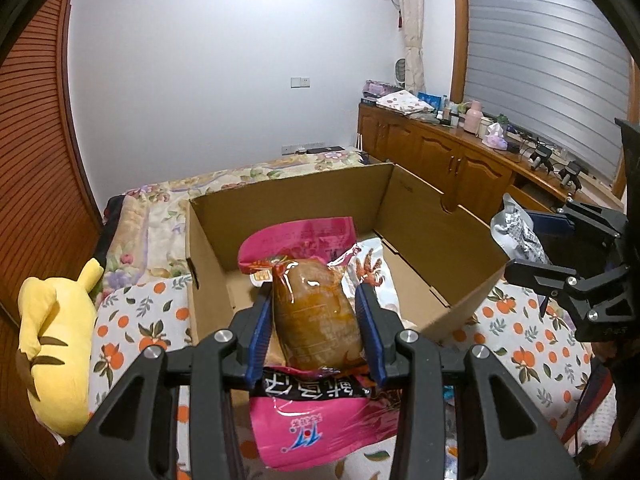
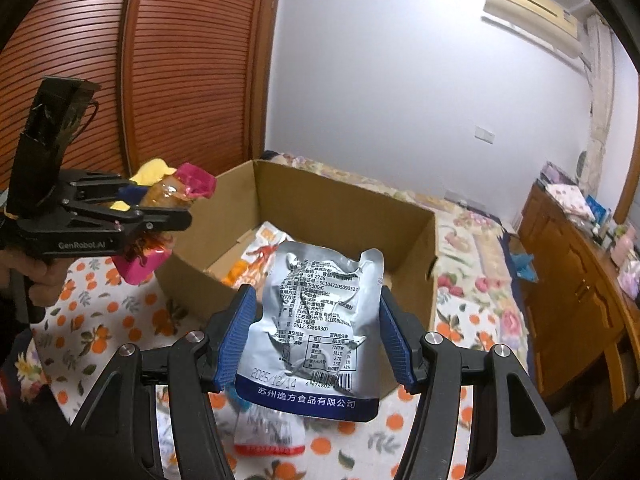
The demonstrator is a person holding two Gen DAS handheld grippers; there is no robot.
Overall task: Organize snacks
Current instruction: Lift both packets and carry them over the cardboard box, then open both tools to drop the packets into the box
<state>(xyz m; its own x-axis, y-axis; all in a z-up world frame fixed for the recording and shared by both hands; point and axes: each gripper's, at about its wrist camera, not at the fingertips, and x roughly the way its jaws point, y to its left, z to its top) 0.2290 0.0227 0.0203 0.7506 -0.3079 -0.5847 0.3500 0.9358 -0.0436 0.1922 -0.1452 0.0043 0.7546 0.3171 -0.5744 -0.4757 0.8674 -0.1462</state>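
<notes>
My left gripper [image 1: 316,304] is shut on a pink snack pack with a brown vacuum-packed piece [image 1: 314,312], held above the near edge of an open cardboard box [image 1: 288,192]. It also shows in the right wrist view [image 2: 160,204] at left. My right gripper [image 2: 318,308] is shut on a silver foil snack pouch with a blue bottom band [image 2: 316,328], held in front of the box [image 2: 344,200]. In the left wrist view the right gripper [image 1: 560,248] sits at the right with the silver pouch [image 1: 516,232]. A white and orange snack pack [image 2: 260,252] lies inside the box.
The box stands on a bed with an orange-print sheet [image 2: 96,332] and a floral quilt [image 1: 168,200]. A yellow plush toy [image 1: 56,344] lies at left. Another snack pack [image 2: 268,432] lies on the sheet below my right gripper. A wooden cabinet [image 1: 452,156] with clutter runs along the right.
</notes>
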